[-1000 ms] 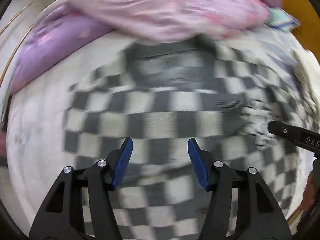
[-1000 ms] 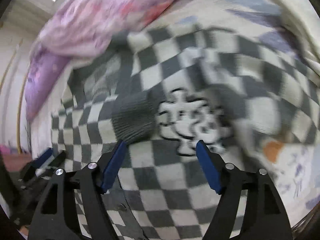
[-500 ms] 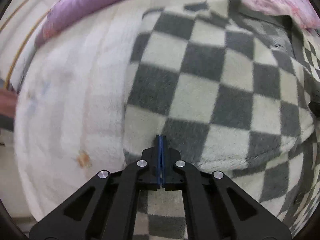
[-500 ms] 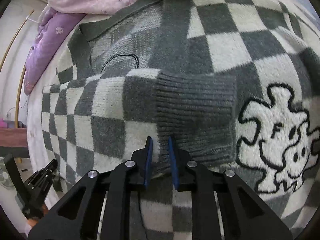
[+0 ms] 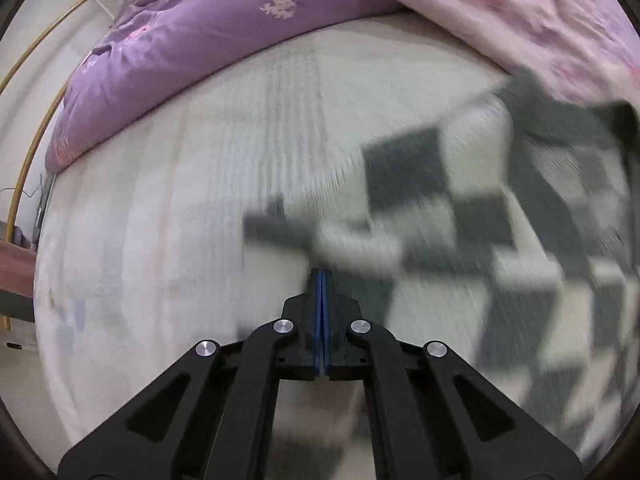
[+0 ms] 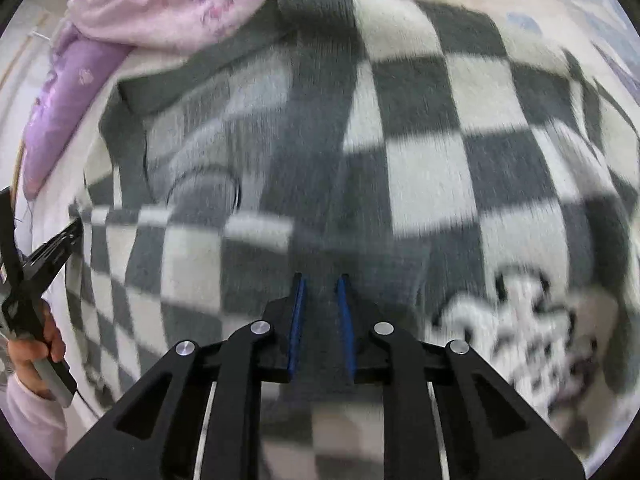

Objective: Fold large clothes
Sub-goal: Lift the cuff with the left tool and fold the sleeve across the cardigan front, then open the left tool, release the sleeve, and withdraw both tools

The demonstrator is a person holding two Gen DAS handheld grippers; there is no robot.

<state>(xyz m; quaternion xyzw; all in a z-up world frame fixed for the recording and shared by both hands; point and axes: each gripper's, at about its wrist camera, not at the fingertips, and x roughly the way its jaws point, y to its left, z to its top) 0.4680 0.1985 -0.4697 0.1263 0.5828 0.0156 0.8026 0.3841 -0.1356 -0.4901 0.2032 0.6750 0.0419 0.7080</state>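
Note:
A grey-and-white checkered sweater (image 6: 420, 152) with a white cartoon patch (image 6: 520, 320) lies spread on the bed. Its folded sleeve with a ribbed grey cuff (image 6: 360, 264) lies across the body. My right gripper (image 6: 322, 284) is shut on that cuff, blue pads narrowly apart around the knit. In the left wrist view the sweater (image 5: 500, 240) is blurred at the right. My left gripper (image 5: 322, 276) is shut on the sweater's left edge, pads together. It also shows at the far left of the right wrist view (image 6: 78, 226).
A cream bed sheet (image 5: 180, 220) covers the mattress. A purple duvet (image 5: 192, 52) and a pink floral blanket (image 5: 520, 12) are piled along the far side. The pink blanket (image 6: 172, 4) overlaps the sweater's collar edge. The bed's left edge drops to the floor.
Both grippers, open a second ago, closed on the sweater. Since half a second ago both have pulled the fabric; the left view now shows more bare sheet and the sweater further right.

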